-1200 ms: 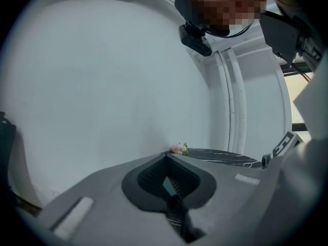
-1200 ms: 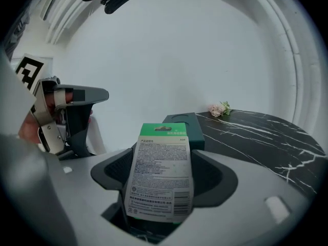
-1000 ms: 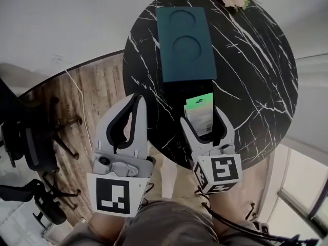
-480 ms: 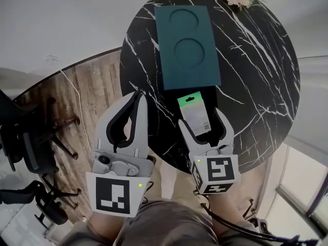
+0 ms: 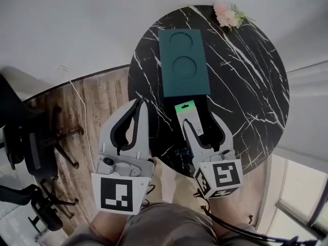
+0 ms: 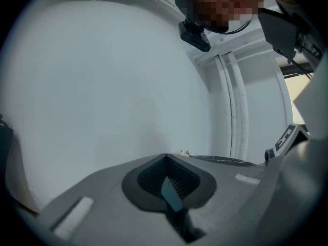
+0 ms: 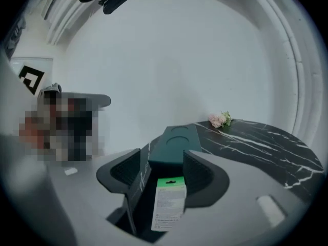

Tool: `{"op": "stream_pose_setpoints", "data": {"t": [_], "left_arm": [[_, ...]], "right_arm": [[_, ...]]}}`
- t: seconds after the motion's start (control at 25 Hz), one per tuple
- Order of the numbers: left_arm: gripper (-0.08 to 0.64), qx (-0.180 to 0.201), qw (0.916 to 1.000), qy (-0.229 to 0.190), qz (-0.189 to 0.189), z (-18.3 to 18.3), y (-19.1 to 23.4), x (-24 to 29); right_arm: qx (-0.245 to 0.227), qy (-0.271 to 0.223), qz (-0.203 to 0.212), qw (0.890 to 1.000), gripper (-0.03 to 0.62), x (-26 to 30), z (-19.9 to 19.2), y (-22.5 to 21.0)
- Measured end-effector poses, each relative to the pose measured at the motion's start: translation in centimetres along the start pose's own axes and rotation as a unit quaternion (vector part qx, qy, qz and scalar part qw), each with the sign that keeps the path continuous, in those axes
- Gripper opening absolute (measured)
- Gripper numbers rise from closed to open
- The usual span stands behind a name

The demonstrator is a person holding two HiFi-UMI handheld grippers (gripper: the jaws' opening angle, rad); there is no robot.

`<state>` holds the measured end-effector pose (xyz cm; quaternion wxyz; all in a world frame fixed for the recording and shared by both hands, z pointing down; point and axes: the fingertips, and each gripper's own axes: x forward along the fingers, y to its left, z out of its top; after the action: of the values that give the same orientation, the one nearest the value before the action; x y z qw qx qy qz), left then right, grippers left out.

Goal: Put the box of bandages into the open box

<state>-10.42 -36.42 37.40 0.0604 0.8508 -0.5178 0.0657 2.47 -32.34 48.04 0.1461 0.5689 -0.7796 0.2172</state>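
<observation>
Black marble table (image 5: 246,86) with the box of bandages (image 5: 184,111) pinched by the right gripper (image 5: 199,121) just short of the teal open box (image 5: 184,60), presumably poised for carrying in; left gripper (image 5: 139,103), jaws pressed together on nothing, hangs aside, likely to keep clear
</observation>
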Motion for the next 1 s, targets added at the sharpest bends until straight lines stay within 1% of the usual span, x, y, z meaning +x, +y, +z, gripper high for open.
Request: {"op": "stream_pose_setpoints", "data": {"t": [0.08,0.12,0.16,0.24,0.32,0.48,0.64,0.76,1.0], "left_arm": [[0.000,0.005,0.9998,-0.018,0.009,2.0,-0.5,-1.1],[0.000,0.005,0.9995,-0.027,0.014,3.1,-0.8,-1.8],[0.000,0.006,0.9991,-0.037,0.019,4.1,-1.0,-2.5],[0.000,0.013,0.9978,-0.058,0.030,6.3,-1.5,-3.9],[0.000,0.018,0.9965,-0.071,0.039,8.1,-2.2,-5.2],[0.000,0.041,0.9926,-0.106,0.045,11.7,-4.1,-7.4],[0.000,0.047,0.9892,-0.125,0.060,13.7,-4.7,-9.2],[0.000,0.057,0.9861,-0.141,0.067,15.0,-5.3,-10.1],[0.000,0.072,0.9824,-0.159,0.067,16.5,-6.5,-11.0]], "right_arm": [[0.001,-0.031,0.026,0.999,0.255,-1.4,2.4,0.8],[0.004,-0.048,0.040,0.998,0.224,-2.2,3.7,1.3],[0.007,-0.064,0.050,0.997,0.181,-3.1,5.0,1.7],[0.000,-0.095,0.056,0.994,0.120,-4.9,7.7,2.2],[-0.018,-0.121,0.054,0.991,0.028,-6.5,10.1,2.6],[-0.052,-0.166,0.059,0.983,0.026,-9.4,14.0,3.5],[-0.086,-0.208,0.067,0.972,0.026,-11.8,17.1,4.7],[-0.098,-0.228,0.072,0.966,0.026,-13.3,18.3,5.3],[-0.114,-0.251,0.076,0.958,0.026,-15.2,19.3,5.7]]}}
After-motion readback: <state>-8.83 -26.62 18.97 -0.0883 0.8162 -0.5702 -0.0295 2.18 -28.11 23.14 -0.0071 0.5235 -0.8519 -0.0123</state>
